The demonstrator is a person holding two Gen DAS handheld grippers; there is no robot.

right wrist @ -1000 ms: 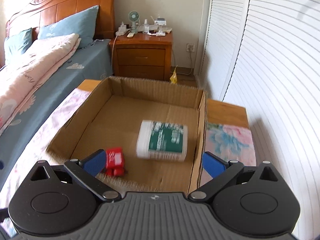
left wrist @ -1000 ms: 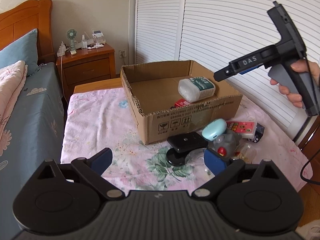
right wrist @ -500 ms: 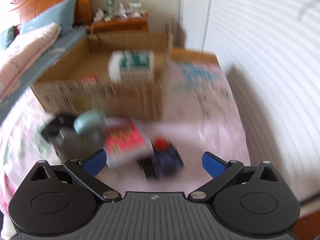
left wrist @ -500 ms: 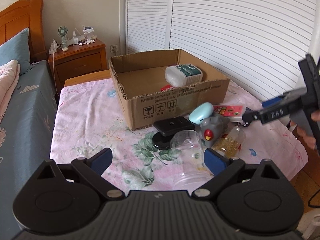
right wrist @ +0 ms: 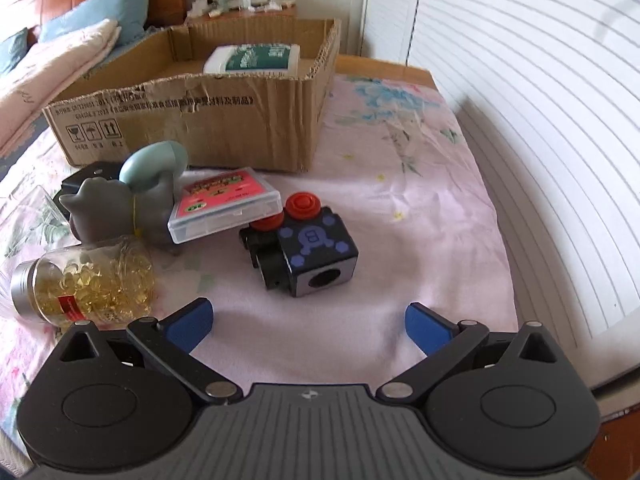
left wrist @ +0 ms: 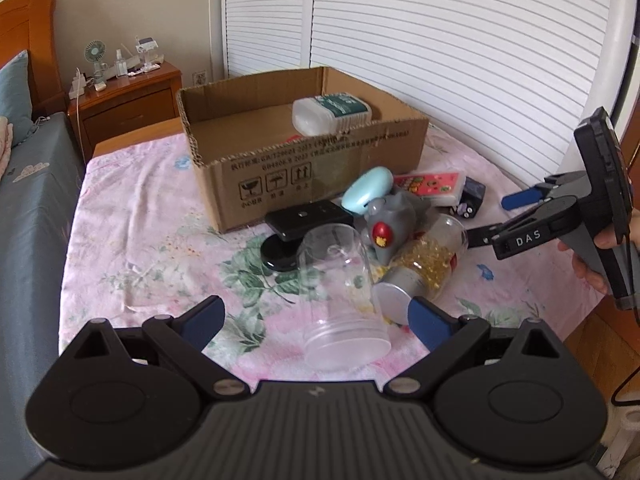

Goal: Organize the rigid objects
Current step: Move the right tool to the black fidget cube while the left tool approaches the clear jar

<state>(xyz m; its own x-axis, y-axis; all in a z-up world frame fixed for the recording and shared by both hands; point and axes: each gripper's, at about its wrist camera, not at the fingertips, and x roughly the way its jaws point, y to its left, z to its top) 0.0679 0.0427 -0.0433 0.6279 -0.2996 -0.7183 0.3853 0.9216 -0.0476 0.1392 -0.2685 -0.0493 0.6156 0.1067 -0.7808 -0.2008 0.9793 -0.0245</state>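
Note:
A cardboard box (left wrist: 304,178) (right wrist: 208,120) on the floral cloth holds a white bottle with a green label (left wrist: 330,114) (right wrist: 254,60). In front of it lies a heap: a clear cup (left wrist: 340,292) on its side, a jar of yellow capsules (left wrist: 424,264) (right wrist: 84,284), a grey toy (left wrist: 390,222) (right wrist: 116,208) with a pale blue case (left wrist: 368,190) on it, a pink card box (right wrist: 224,204), a black cube with red buttons (right wrist: 308,248) and a black device (left wrist: 308,218). My left gripper (left wrist: 316,316) is open above the cup. My right gripper (right wrist: 308,324) is open just short of the cube.
The table stands between a bed (left wrist: 28,200) on the left and white louvred doors (left wrist: 460,60) on the right. A wooden nightstand (left wrist: 128,100) with a small fan is behind the box. Bare cloth (left wrist: 140,220) lies left of the box.
My right gripper swung from above the box, down and back to the heap at the table's right. My left gripper drew back a little and the cup came fully into view.

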